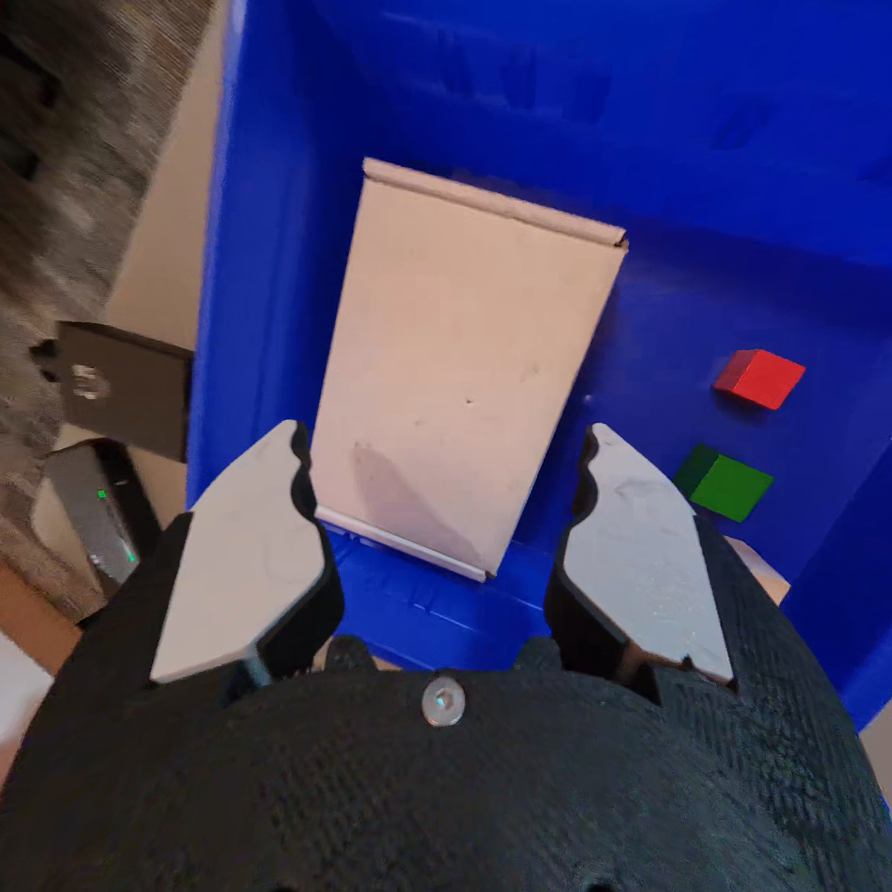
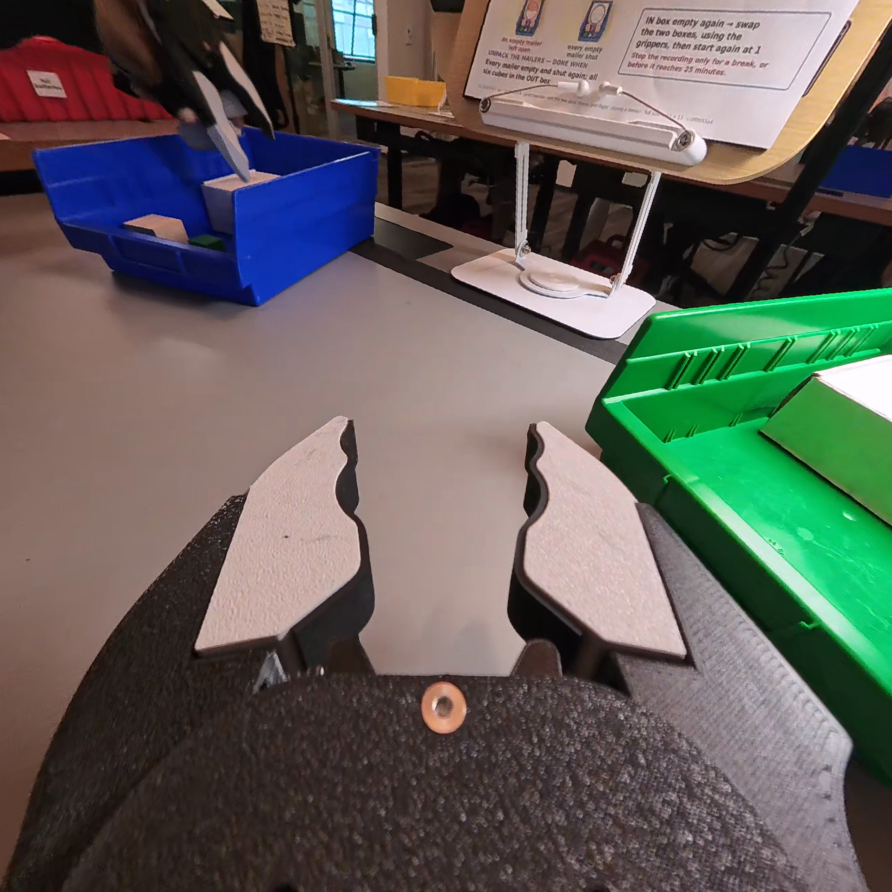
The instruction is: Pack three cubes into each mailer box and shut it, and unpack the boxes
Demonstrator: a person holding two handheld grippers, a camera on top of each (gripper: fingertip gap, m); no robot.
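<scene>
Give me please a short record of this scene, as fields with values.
left gripper: open, above the mailer
mailer: shut, in blue bin
loose cubes: red cube, green cube, beside the mailer in the blue bin
right gripper: open, empty, over table
green bin: right of right gripper, holds a white box
</scene>
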